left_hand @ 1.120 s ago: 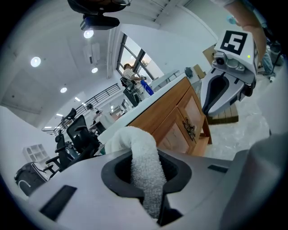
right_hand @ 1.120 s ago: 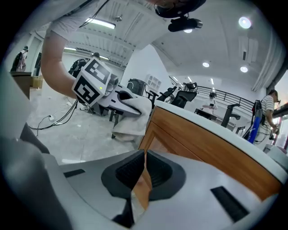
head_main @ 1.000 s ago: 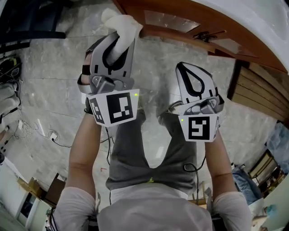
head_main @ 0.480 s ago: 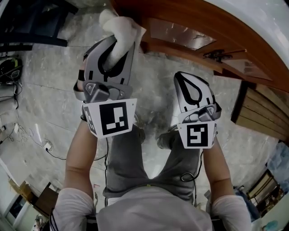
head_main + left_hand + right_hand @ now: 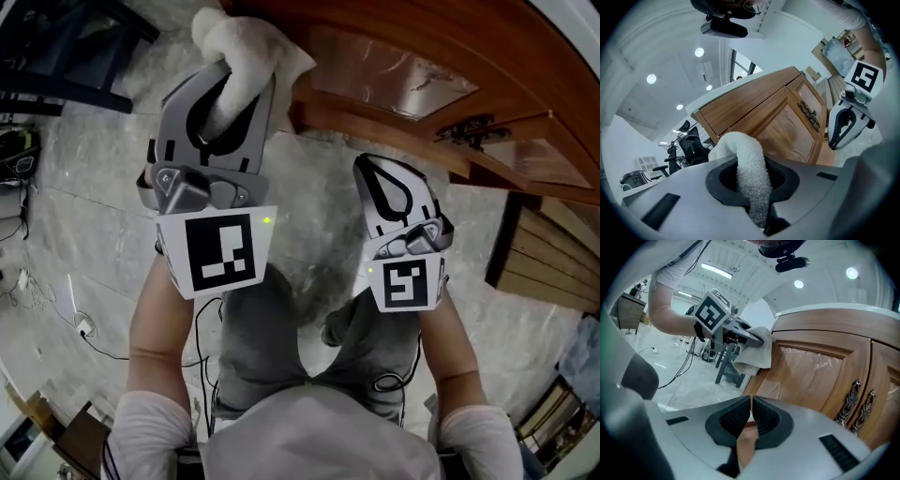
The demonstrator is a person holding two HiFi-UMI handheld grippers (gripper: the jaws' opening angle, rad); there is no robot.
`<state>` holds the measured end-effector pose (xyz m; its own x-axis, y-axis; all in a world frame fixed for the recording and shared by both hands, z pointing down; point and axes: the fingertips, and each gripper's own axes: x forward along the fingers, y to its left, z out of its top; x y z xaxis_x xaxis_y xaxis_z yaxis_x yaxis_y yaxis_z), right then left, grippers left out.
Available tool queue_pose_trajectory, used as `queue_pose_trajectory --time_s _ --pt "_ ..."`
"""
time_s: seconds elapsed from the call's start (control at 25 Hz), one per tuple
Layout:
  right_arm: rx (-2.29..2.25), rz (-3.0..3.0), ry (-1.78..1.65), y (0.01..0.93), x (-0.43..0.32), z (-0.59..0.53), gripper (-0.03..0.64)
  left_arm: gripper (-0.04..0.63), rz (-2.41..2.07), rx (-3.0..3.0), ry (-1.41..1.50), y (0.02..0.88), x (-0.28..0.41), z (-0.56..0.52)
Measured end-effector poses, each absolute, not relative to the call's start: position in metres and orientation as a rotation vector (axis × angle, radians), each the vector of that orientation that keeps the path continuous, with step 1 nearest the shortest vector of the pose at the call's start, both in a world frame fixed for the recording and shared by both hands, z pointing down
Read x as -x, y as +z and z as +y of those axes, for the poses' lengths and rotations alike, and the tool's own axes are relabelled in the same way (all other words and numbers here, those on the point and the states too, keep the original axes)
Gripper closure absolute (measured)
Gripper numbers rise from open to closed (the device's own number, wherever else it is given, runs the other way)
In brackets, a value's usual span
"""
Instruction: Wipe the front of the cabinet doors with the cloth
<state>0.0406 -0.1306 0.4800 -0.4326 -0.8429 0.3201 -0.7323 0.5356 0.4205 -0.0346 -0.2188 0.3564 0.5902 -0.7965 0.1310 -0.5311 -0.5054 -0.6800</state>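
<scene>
A white fluffy cloth (image 5: 246, 47) sticks out of my left gripper (image 5: 242, 82), which is shut on it. The cloth's bunched end lies against the left corner of the brown wooden cabinet door (image 5: 384, 80). In the left gripper view the cloth (image 5: 740, 145) curls out from between the jaws toward the door panel (image 5: 787, 126). My right gripper (image 5: 384, 164) hangs lower and to the right, shut with nothing in it, pointing at the door frame. The right gripper view shows the closed jaws (image 5: 751, 401), the cloth (image 5: 757, 352) on the door's edge, and ornate metal handles (image 5: 853, 399).
The floor is grey marble (image 5: 94, 187). Black office chairs (image 5: 691, 145) stand left of the cabinet, and cables (image 5: 84, 328) lie on the floor at the left. A slatted wooden piece (image 5: 548, 258) is at the right. The person's legs are below both grippers.
My left gripper has carried the cloth up and forward onto the door's left corner. The right gripper has followed a little closer to the cabinet, still shut.
</scene>
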Motion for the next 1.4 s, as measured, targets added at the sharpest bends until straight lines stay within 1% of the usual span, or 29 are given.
queue_pose_trajectory --time_s 0.2,0.52,1.04,1.4 --pt "-1.279 -2.297 -0.357 0.501 -0.038 -0.131 0.574 0.522 1.066 2.196 -0.494 0.357 0.031 -0.22" --pt "-1.306 -2.315 -0.46 0.509 -0.044 -0.123 0.574 0.522 1.081 2.131 -0.427 0.347 0.014 -0.218" --pt "-1.338 -2.315 -0.489 0.514 -0.061 -0.109 0.574 0.522 1.066 2.089 -0.42 0.342 -0.011 -0.21" --pt "-1.396 -2.279 -0.494 0.511 -0.086 -0.098 0.574 0.522 1.004 2.1 -0.376 0.34 -0.05 -0.196"
